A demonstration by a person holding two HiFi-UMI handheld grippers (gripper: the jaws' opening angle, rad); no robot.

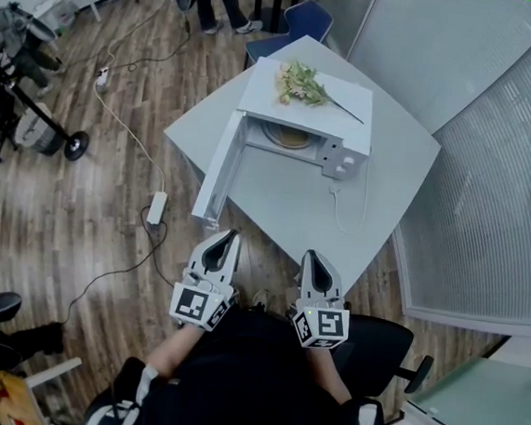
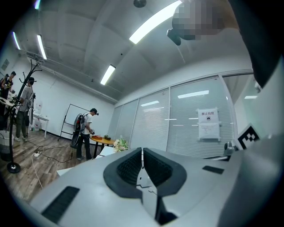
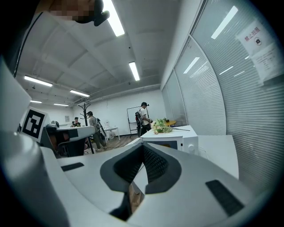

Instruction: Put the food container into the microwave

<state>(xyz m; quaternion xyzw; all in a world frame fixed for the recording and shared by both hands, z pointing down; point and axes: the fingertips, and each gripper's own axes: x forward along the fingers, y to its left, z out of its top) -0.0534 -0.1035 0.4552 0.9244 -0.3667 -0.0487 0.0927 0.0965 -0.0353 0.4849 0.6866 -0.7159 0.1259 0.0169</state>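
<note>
The microwave point(image 1: 344, 157) stands on the table point(image 1: 289, 209) at 12 o'clock from the person. Flowers point(image 1: 301, 84) lie on its top, and its door point(image 1: 218, 170) is swung wide, its free edge pointing to about 7 o'clock. A round tan thing point(image 1: 291, 137) lies in the open cavity. It is too small to tell whether that is the food container or only the turntable, and no container shows on the table or in either gripper. The scene therefore fits two stages: the container already inside, or the container out of view with only the plate showing. In either case, my judgement is that any reach toward the cavity should come straight in from 6 o'clock. It should pass on the 3 o'clock side of the door so as not to knock it, stay level and low under the cavity's roof, and keep clear of the white cord point(image 1: 346, 205) on the table near the control panel. The left gripper point(image 1: 232, 236) is held close to the body at 6 o'clock, off the table's near corner. Its own view shows the jaws brought together, tips meeting, with nothing between them. The right gripper point(image 1: 310, 256) is just beside it toward 3 o'clock. Its jaws are likewise closed tip to tip, gripping and touching nothing.
</note>
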